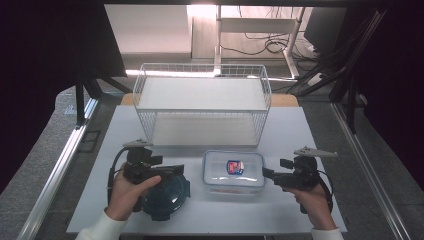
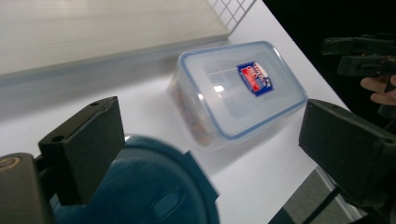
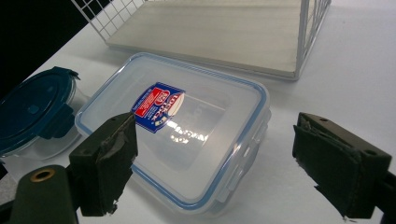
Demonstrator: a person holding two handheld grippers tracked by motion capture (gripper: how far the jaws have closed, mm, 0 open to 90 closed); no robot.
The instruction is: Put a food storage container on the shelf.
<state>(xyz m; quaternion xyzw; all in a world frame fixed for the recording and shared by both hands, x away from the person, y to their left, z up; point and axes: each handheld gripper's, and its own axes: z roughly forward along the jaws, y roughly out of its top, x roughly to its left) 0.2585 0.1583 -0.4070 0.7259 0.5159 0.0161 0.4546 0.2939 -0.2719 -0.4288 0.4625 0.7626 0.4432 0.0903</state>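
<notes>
Both the clear rectangular plastic box with a blue-rimmed lid [image 1: 233,171] and the round dark-blue-lidded container [image 1: 165,192] sit on the white surface [image 1: 295,135] before the empty white wire rack [image 1: 202,102], with left gripper [image 1: 176,170] and right gripper [image 1: 266,173] wide open, gripping nothing, so lifting either seems not yet begun.

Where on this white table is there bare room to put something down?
Free: the table strip right of the white wire basket, and the front edge below the clear rectangular lidded container. Crowded: the middle front, where the round dark-blue lidded container and both open grippers, left and right, flank the clear one.
</notes>
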